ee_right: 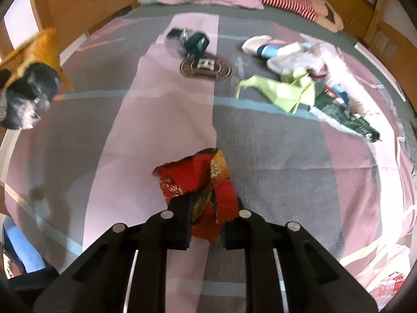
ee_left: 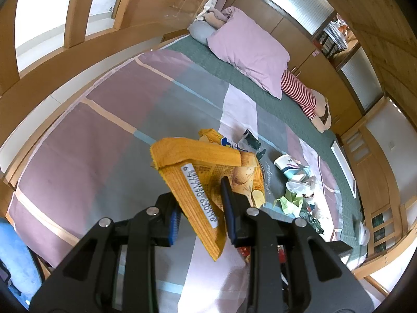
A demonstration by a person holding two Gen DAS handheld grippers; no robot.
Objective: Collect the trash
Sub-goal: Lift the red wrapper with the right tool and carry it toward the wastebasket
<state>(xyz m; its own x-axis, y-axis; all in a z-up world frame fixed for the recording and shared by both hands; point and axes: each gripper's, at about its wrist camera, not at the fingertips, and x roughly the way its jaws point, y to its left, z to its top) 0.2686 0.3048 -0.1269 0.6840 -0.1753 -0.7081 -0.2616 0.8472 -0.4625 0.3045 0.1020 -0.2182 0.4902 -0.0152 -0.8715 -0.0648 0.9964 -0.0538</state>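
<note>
My left gripper point(ee_left: 200, 200) is shut on a crumpled yellow chip bag point(ee_left: 198, 156) with a barcode, held above the patchwork quilt point(ee_left: 104, 130). The right wrist view shows that gripper as a dark blur point(ee_right: 26, 96) at the left edge, the yellow bag point(ee_right: 44, 44) above it. My right gripper point(ee_right: 208, 208) points down at the bed, its fingers pressed on a crumpled red snack wrapper point(ee_right: 192, 174) that lies on the quilt. More trash lies beyond: folded green paper point(ee_right: 276, 91), a green-and-white packet point(ee_right: 344, 114), a dark wrapper point(ee_right: 192, 41) and white crumpled plastic point(ee_right: 294, 60).
A pink pillow point(ee_left: 250, 49) and a red-striped plush toy point(ee_left: 302, 94) lie at the head of the bed. Wooden panels and cupboards point(ee_left: 320, 60) surround the bed. A pink-and-white plastic bag point(ee_right: 385, 281) sits at the lower right. A brown oval emblem point(ee_right: 206, 69) is printed on the quilt.
</note>
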